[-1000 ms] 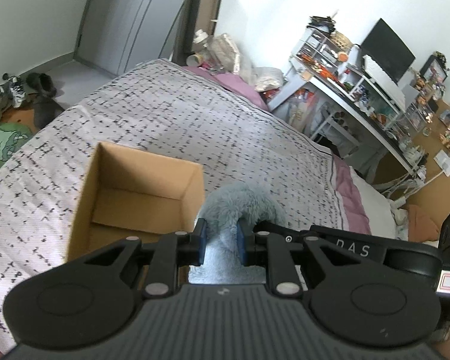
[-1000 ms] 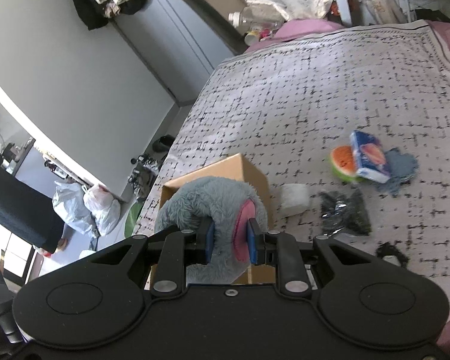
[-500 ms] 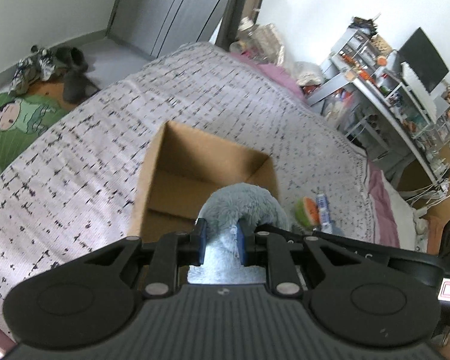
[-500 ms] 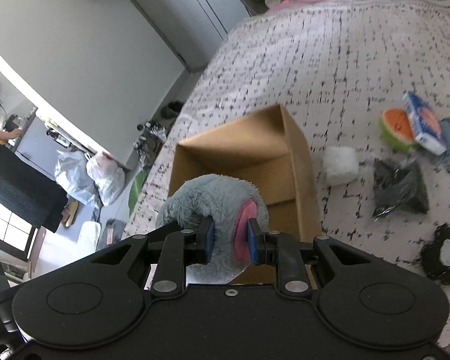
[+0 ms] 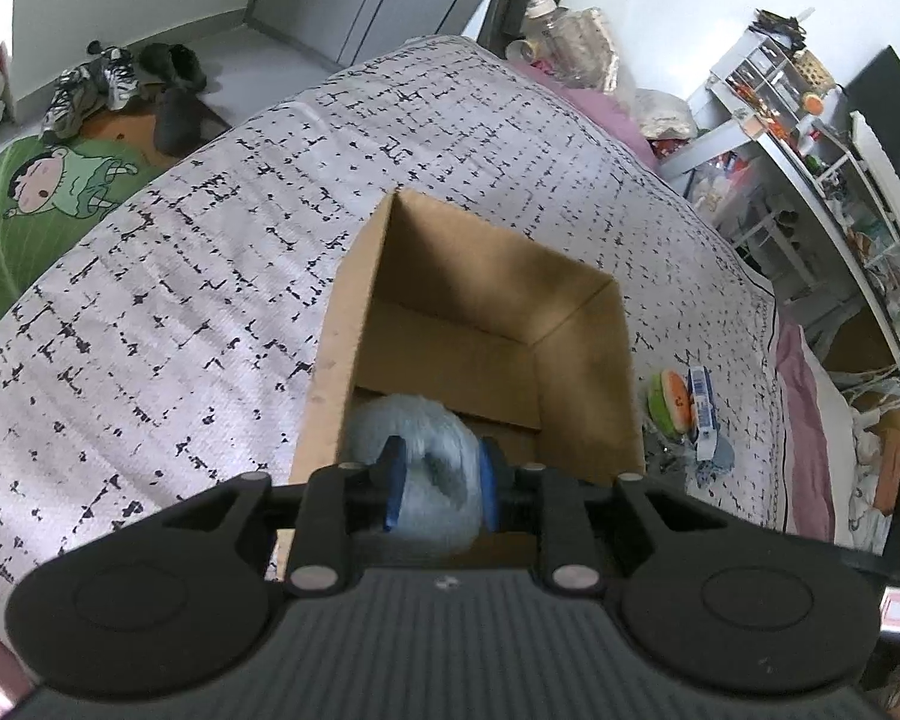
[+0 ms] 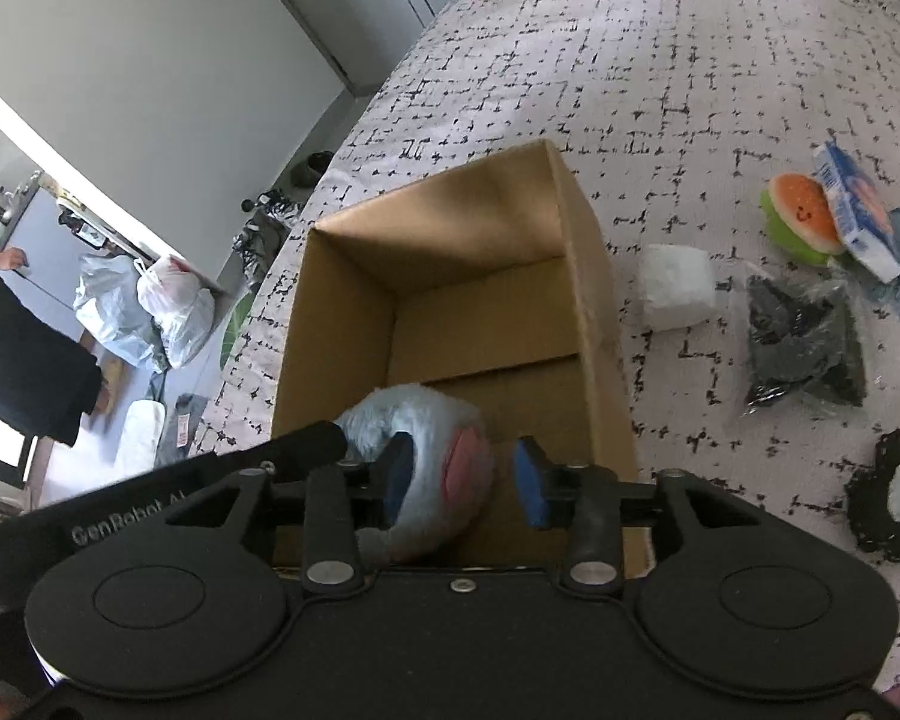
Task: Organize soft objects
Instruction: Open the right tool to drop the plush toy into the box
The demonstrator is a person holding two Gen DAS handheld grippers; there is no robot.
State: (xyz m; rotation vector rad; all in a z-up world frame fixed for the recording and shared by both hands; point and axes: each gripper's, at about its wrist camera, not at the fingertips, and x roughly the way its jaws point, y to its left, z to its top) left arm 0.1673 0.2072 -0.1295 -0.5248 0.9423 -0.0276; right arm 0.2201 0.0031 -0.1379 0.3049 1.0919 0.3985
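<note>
A fluffy grey-blue plush with a pink patch (image 6: pixel 435 468) hangs inside the open cardboard box (image 6: pixel 582 276) on the bed. My right gripper (image 6: pixel 465 480) is open, its jaws wide around the plush with a gap on the right side. In the left wrist view my left gripper (image 5: pixel 441 489) has its blue pads spread on either side of the plush (image 5: pixel 414 438), which looks blurred, over the box (image 5: pixel 342 360). Other soft things lie right of the box: a watermelon squishy (image 6: pixel 801 219), a white foam block (image 6: pixel 675 285) and a black bagged item (image 6: pixel 804 336).
A blue-white packet (image 6: pixel 858 210) lies on a grey cloth beside the squishy. A black lace piece (image 6: pixel 894 498) lies at the right. Shoes (image 5: pixel 120 84) and a green mat sit on the floor past the bed's edge. A cluttered desk (image 5: pixel 810 138) stands at the right.
Both grippers carried the plush over the box and lowered it inside. Both sets of jaws have opened from a tight pinch; the plush is dropping away.
</note>
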